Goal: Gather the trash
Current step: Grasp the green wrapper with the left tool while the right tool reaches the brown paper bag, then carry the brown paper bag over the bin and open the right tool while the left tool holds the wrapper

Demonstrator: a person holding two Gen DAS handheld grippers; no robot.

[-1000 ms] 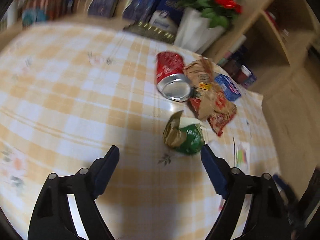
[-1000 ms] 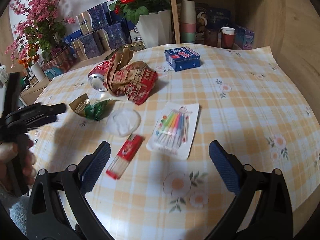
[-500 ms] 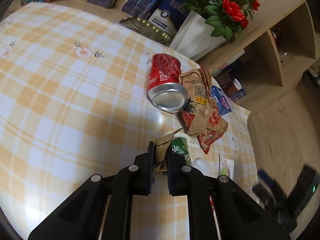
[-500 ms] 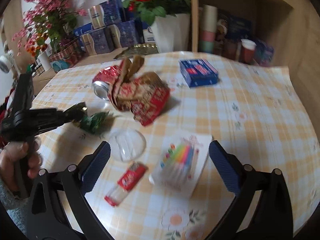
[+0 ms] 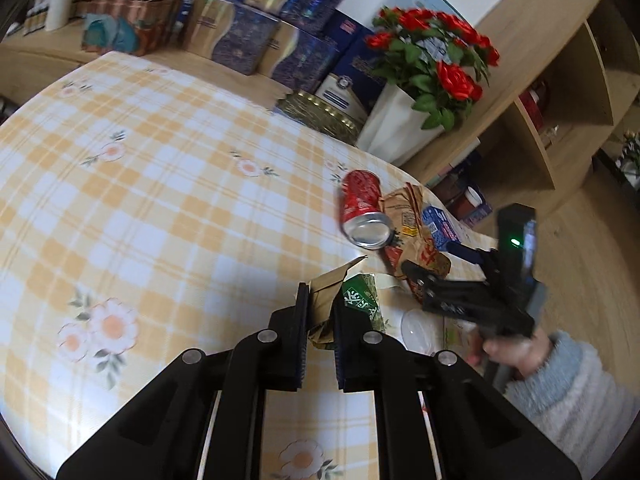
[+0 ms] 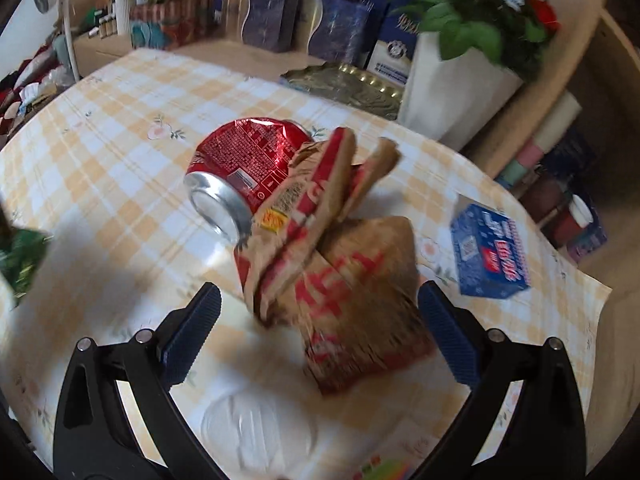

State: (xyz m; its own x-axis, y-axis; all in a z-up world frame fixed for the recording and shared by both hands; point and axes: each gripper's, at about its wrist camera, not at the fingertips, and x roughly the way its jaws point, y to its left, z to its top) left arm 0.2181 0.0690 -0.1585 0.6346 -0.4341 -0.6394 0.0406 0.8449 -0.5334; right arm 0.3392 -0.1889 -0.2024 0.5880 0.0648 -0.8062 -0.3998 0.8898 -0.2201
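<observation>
My left gripper [image 5: 320,304] is shut on a crumpled green and gold wrapper [image 5: 352,300] and holds it above the checked tablecloth [image 5: 160,200]. A crushed red can [image 5: 364,208] lies on its side beside a crumpled brown and red paper bag [image 5: 416,236]. My right gripper [image 6: 318,320] is open, with its fingers on either side of the paper bag [image 6: 340,264] and close to it. The can [image 6: 244,168] lies just behind the bag. The right gripper also shows in the left wrist view [image 5: 428,268] over the bag.
A blue card box [image 6: 492,256] lies at the right near the table edge. A clear plastic lid [image 6: 256,436] lies under my right gripper. A white vase of red roses [image 5: 404,120], a gold tray [image 6: 344,84] and gift boxes stand behind the table. A wooden shelf [image 5: 560,92] stands at the right.
My left gripper closed on the green wrapper and lifted it. My right gripper moved forward over the lid and pens until its open fingers flank the paper bag.
</observation>
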